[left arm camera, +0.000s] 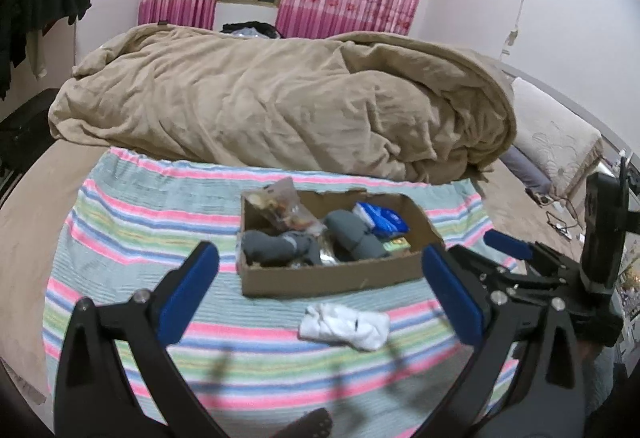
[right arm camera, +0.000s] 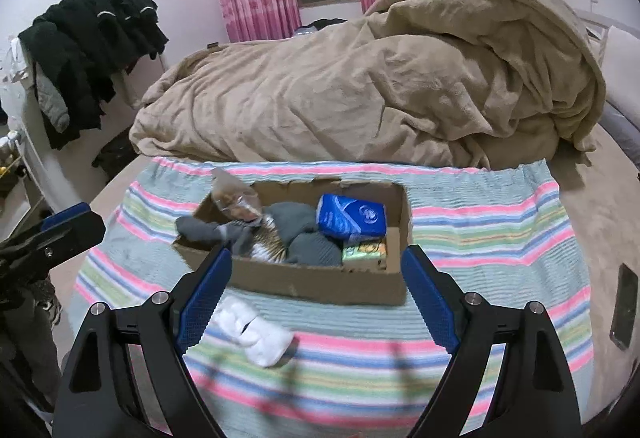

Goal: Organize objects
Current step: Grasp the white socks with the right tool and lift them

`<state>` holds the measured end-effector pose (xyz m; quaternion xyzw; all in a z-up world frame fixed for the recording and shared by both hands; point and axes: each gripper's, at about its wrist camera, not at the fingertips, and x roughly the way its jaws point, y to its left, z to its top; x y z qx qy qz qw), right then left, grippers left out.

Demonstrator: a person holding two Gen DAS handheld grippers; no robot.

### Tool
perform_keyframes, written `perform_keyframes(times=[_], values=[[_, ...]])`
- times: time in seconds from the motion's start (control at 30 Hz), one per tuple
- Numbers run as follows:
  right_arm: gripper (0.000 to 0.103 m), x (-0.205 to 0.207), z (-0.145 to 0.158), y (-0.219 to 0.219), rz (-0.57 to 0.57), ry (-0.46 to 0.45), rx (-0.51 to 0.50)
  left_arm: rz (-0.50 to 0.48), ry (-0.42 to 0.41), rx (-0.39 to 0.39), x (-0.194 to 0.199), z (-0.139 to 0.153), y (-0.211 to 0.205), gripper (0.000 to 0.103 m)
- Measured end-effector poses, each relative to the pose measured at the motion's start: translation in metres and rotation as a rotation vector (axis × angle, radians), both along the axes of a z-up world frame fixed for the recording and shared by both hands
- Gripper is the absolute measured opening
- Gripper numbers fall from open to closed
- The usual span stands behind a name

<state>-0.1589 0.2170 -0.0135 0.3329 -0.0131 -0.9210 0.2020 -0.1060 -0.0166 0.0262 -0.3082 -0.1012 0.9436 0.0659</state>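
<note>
Here, the lines run from the grippers outward.

Left gripper: spread wide, holding nothing, hovering over the near part of the striped cloth, with the white sock ahead of it and a little right of centre.

Right gripper: also spread wide and holding nothing; the sock lies just beside its left finger, not between the two.

White sock: a crumpled bundle on the striped cloth, just near of the cardboard box and apart from its front wall. It looks like the only loose item left outside.

Cardboard box: shallow and open-topped, already holding grey socks, a blue packet, a clear bag at the far left corner and a small colourful pack near the right end.

Likely step: pick up the sock and put it in the box.

Doing it well: the left gripper seems better lined up; centre the bundle between the fingers, come down close to the cloth without pinching the cloth itself, and close on the thick middle so no loose end trails.

Placing: lift clear of the front wall before moving far; the near-right part seems to have the most room.

Risk: soft fabric may unroll or snag the box edge.
</note>
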Motion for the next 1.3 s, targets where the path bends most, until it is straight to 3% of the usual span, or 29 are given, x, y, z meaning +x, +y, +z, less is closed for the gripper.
perform_keyframes(times=[0.27,0.67,0.83,0.97,1.03,1.23,1.3], values=[[0.089,0.023,-0.016,-0.005,0.025,-0.042,-0.009,0.005,-0.027,-0.019,0.03,-0.012,0.0,0.102],[0.089,0.026,-0.08,-0.028,0.048,-0.192,0.012,0.046,-0.201,-0.032,0.027,-0.089,-0.011,0.102],[0.088,0.014,-0.099,-0.041,0.081,-0.241,0.008,0.06,-0.242,-0.022,0.025,-0.107,-0.018,0.102],[0.077,0.0,-0.112,-0.053,0.083,-0.276,0.011,0.066,-0.261,-0.02,0.024,-0.115,-0.025,0.102],[0.076,-0.004,-0.117,-0.059,0.083,-0.283,0.013,0.073,-0.27,-0.018,0.023,-0.121,-0.029,0.102],[0.05,-0.007,-0.122,-0.063,0.076,-0.274,-0.012,0.08,-0.298,-0.01,0.019,-0.133,-0.035,0.102],[0.047,-0.006,-0.122,-0.06,0.083,-0.276,-0.022,0.078,-0.296,-0.014,0.02,-0.133,-0.035,0.102]])
